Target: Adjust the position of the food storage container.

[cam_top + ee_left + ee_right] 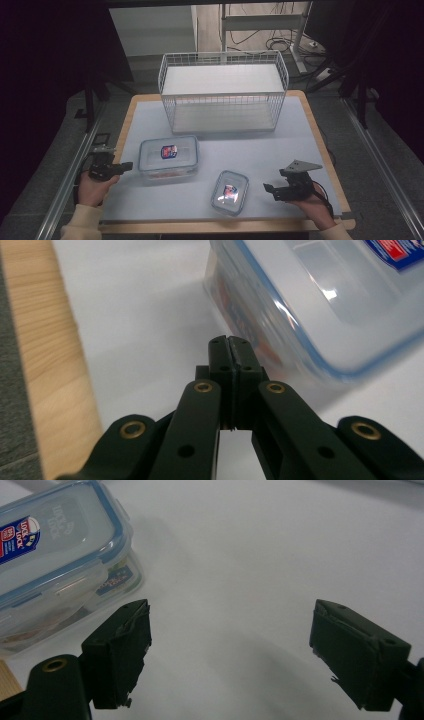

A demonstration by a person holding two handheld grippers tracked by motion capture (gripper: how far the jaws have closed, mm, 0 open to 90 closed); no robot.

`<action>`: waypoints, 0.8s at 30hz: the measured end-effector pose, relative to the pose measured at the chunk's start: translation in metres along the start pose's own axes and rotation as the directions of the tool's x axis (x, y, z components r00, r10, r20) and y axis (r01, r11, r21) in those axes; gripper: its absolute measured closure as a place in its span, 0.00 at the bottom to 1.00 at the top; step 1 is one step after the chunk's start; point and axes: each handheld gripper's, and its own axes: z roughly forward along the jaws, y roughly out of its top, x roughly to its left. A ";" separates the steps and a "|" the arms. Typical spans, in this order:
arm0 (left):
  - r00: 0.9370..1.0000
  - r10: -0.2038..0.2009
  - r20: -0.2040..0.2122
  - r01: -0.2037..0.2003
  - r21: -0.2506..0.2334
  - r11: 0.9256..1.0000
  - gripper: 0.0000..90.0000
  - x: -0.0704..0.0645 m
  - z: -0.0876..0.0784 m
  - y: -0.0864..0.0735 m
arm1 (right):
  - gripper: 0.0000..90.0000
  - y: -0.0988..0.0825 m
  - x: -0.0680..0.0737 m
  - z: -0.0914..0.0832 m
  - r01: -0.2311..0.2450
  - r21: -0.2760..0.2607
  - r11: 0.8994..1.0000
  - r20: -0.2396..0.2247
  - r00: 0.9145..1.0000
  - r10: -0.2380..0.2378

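Note:
A large clear lidded box with a blue seal and a red-blue label lies on the grey mat, left of centre. My left gripper is shut and empty, its tips just short of that box's left side; the box's wall fills the upper right of the left gripper view beyond the gripper. A smaller lidded box lies near the front edge. My right gripper is to its right, open and empty. In the right gripper view this small box lies at upper left, outside the gripper.
A white wire basket lies on its side at the back of the mat, its opening toward me. The wooden table edge runs along the left. Bare mat lies between the basket and the boxes.

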 end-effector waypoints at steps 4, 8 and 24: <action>1.000 -0.001 -0.002 0.001 0.020 1.000 1.00 0.000 0.011 0.006 | 0.18 0.000 -0.002 -0.003 -0.007 -0.006 1.000 0.007 1.000 0.007; 1.000 -0.005 0.013 0.004 0.034 0.999 1.00 -0.005 0.018 0.008 | 0.18 0.000 -0.004 -0.003 -0.009 -0.004 1.000 0.013 1.000 0.009; 0.997 0.005 0.079 -0.007 0.022 1.000 1.00 -0.031 0.042 0.024 | 0.18 -0.001 -0.003 -0.002 -0.004 -0.001 1.000 0.014 1.000 0.004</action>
